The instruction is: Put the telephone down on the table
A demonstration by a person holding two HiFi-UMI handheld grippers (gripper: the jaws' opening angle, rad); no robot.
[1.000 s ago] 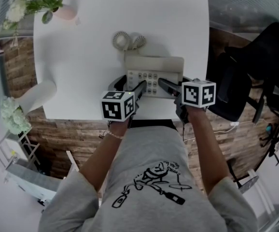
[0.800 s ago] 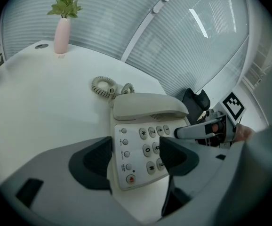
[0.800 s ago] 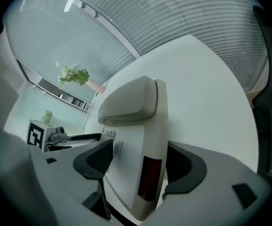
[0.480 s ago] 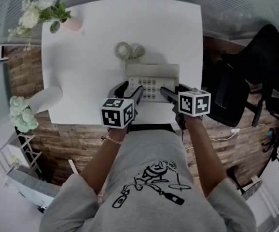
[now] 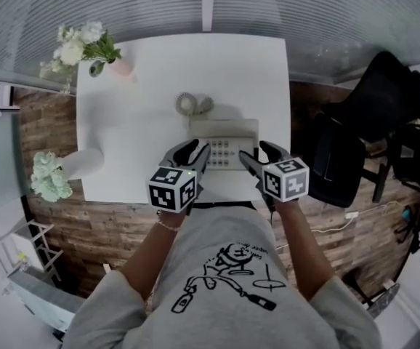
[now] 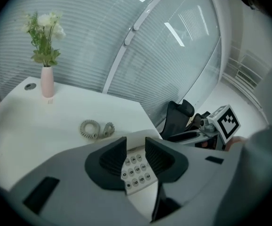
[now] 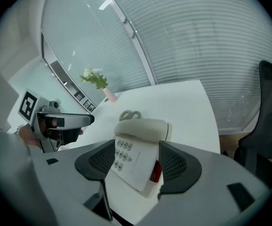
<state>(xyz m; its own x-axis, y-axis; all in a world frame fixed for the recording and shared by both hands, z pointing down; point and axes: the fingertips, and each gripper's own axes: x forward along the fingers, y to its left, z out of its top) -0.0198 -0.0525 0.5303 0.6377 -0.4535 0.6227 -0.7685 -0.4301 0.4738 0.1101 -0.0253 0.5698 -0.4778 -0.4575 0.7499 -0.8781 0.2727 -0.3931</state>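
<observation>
The white worktop (image 5: 123, 122) lies mostly bare, with open room left of and beyond the telephone (image 5: 224, 131). It rests flat toward the near right edge: beige, handset cradled, keypad up. Over its near side the left tool (image 5: 200, 145), narrowly parted, and the right tool (image 5: 252, 150), wide, have just been closing, with nothing between their jaws. A corner vase (image 5: 120, 67) holds flowers (image 5: 79, 46).
</observation>
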